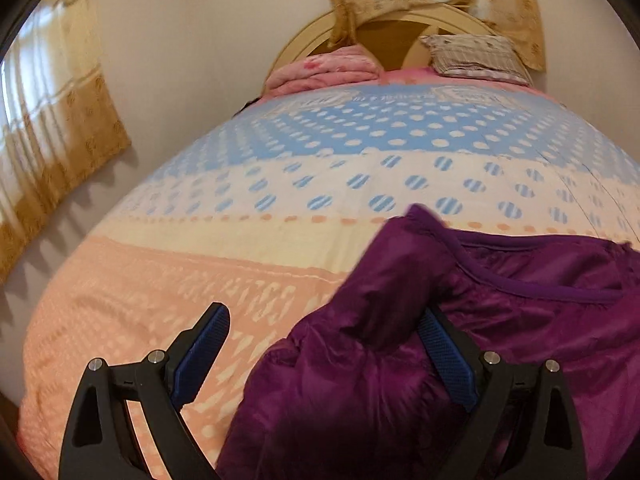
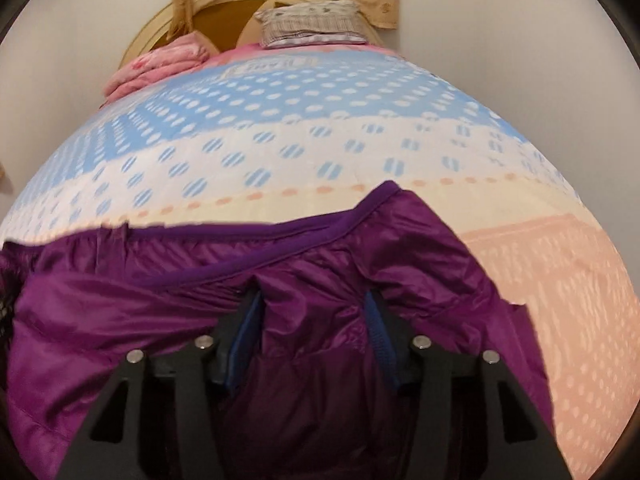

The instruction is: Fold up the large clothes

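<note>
A shiny purple padded jacket (image 1: 500, 304) lies on the bed (image 1: 256, 200), its collar edge toward the headboard. My left gripper (image 1: 324, 320) is open wide over the jacket's left edge; a bunched fold of purple fabric lies between the fingers, and the right blue pad (image 1: 448, 356) touches it while the left pad (image 1: 204, 348) stands apart over the quilt. In the right wrist view the jacket (image 2: 132, 312) fills the lower half. My right gripper (image 2: 312, 312) has its blue pads partly apart with a thick fold of jacket fabric between them.
The bed carries a quilt with blue, cream and peach dotted bands (image 2: 280, 128). A pink folded blanket (image 1: 328, 68) and a checked pillow (image 1: 476, 56) lie by the rounded headboard (image 2: 224, 12). Curtains (image 1: 52, 120) hang on the left wall.
</note>
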